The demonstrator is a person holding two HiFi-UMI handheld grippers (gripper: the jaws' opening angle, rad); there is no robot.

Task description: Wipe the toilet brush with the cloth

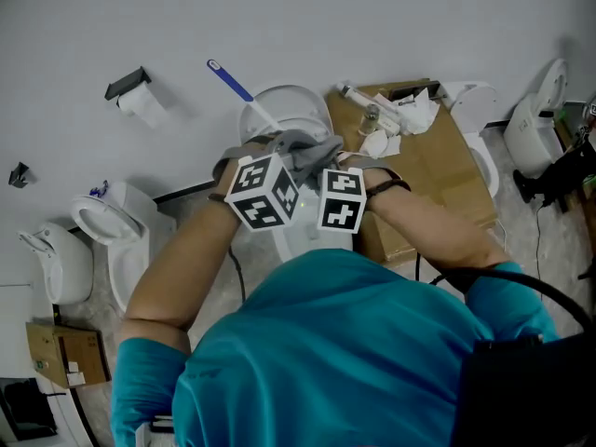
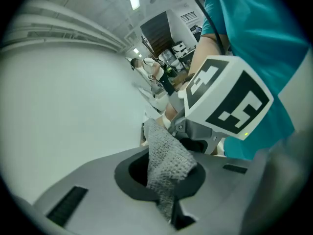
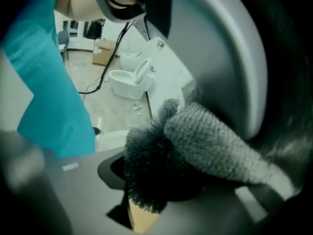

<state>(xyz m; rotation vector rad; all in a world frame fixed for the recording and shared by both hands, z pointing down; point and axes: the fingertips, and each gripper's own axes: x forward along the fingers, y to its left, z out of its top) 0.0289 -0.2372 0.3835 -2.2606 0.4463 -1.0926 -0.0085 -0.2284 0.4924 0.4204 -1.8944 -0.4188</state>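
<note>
The toilet brush has a blue and white handle (image 1: 231,82) that slants up and left from the two grippers in the head view. Its dark bristle head (image 3: 146,155) fills the mouth of my right gripper (image 3: 146,195), whose jaws close on it. A grey knitted cloth (image 3: 215,141) lies over the bristles. The same cloth (image 2: 166,155) runs down into the closed jaws of my left gripper (image 2: 164,190). In the head view the cloth (image 1: 312,150) is bunched between both grippers, hiding their jaws; only the marker cubes show.
A white toilet (image 1: 293,105) stands just beyond the grippers against the grey wall. Flattened cardboard (image 1: 438,156) with scraps lies to the right. A paper-roll holder (image 1: 140,96) hangs on the wall at the left. More toilets stand at the left (image 1: 112,226) and the right (image 1: 535,119).
</note>
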